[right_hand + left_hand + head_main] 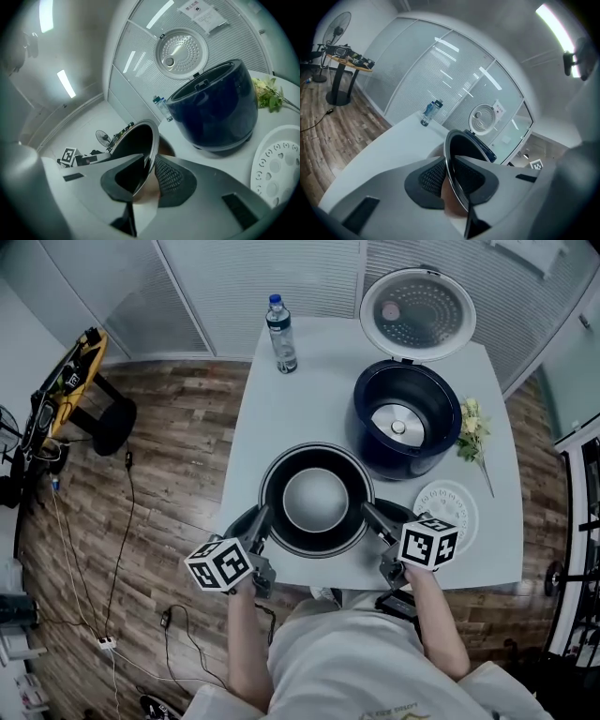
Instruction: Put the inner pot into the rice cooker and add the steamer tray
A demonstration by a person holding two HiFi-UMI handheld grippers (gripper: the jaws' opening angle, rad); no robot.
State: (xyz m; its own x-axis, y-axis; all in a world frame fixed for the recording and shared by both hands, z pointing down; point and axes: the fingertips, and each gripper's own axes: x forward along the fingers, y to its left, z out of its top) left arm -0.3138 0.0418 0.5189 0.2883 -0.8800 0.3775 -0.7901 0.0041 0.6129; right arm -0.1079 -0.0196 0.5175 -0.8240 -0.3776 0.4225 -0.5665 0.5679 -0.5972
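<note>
Both forearms reach out from the person's body at the near edge, elbows in, one hand behind each marker cube. The left tongs (pixel 261 524) point away and a little rightward, angled slightly down. The right tongs (pixel 373 519) mirror them, pointing away and a little leftward.

The inner pot (pixel 316 500) sits between them at the near middle of the bench (pixel 300 409), mouth up, gripped at opposite sides of its rim. In the left gripper view the left tongs (pixel 452 176) are clamped on the pot's thin rim (pixel 457 187), one pad inside the wall and one outside. The right gripper view shows the right tongs (pixel 147 173) pinching the rim (pixel 150 154) the same way.

The rice cooker (pixel 412 460) stands far and right of the pot, its lid (pixel 417 313) swung up and open. The white steamer tray (pixel 455 501) lies flat on the bench, just right of the right tongs and near the cooker.
</note>
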